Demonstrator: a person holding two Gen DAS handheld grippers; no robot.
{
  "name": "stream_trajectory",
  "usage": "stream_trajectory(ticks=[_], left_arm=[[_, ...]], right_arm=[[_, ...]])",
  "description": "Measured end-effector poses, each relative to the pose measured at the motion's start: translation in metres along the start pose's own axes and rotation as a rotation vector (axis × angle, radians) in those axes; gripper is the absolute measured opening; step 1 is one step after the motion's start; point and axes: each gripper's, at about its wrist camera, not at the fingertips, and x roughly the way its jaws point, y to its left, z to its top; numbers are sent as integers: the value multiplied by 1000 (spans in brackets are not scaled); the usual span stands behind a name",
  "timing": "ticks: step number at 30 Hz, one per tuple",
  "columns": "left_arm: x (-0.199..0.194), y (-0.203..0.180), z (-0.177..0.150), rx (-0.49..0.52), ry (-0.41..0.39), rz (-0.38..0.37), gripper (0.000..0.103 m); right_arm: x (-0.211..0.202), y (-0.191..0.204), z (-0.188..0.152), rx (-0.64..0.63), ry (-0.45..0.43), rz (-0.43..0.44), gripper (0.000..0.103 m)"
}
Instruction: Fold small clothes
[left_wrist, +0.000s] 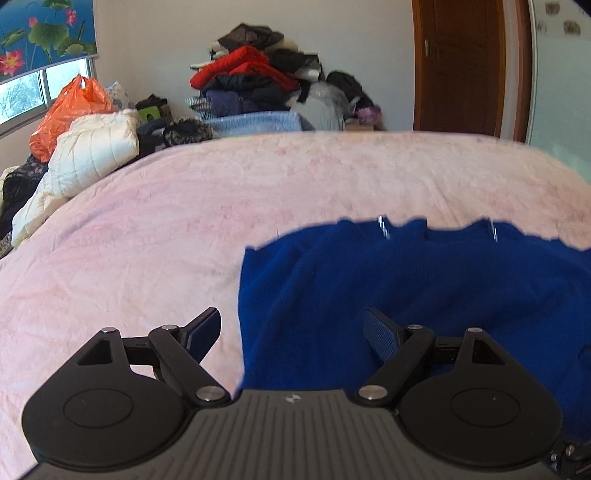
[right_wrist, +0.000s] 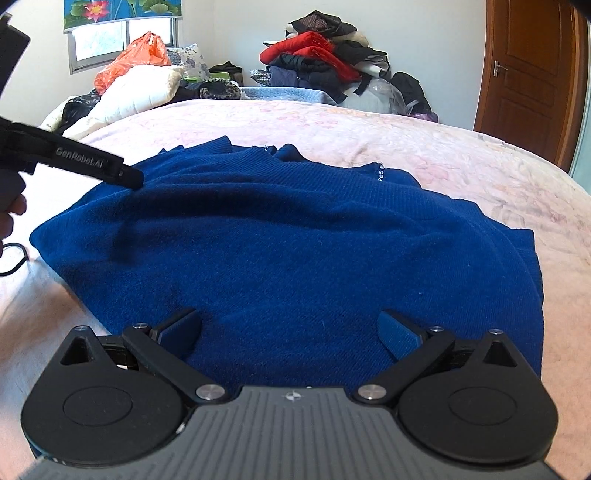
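A dark blue knit sweater lies spread on the pink bedspread, its neckline at the far side. In the left wrist view the sweater fills the right half. My left gripper is open, hovering over the sweater's left edge, one finger over the bedspread. It also shows in the right wrist view, its finger tip above the sweater's far left corner. My right gripper is open and empty, low over the sweater's near hem.
A heap of clothes stands past the bed's far edge. A white padded jacket and an orange plastic bag lie at the far left by the window. A brown door is at the far right.
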Motion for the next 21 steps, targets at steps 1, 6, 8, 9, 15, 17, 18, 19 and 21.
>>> stream_trajectory(ticks=[1, 6, 8, 9, 15, 17, 18, 19, 21], left_arm=[[2, 3, 5, 8, -16, -14, 85], [35, 14, 40, 74, 9, -122, 85], [52, 10, 52, 122, 17, -180, 85], [60, 8, 56, 148, 20, -208, 85], [109, -4, 71, 199, 75, -224, 85], [119, -4, 72, 189, 104, -265, 84], [122, -4, 71, 184, 118, -282, 83], [123, -5, 71, 186, 130, -292, 65], [125, -6, 69, 184, 157, -289, 28]], right_arm=[[0, 0, 0, 2, -2, 1, 103], [-1, 1, -1, 1, -3, 2, 103], [-1, 1, -1, 2, -4, 3, 103], [-1, 1, -1, 3, -4, 3, 103], [-2, 1, -1, 4, -5, 3, 103], [-2, 1, -1, 4, -4, 3, 103], [-2, 1, -1, 4, -5, 4, 103], [-2, 1, -1, 4, -5, 3, 103], [-2, 1, -1, 4, -5, 3, 103]])
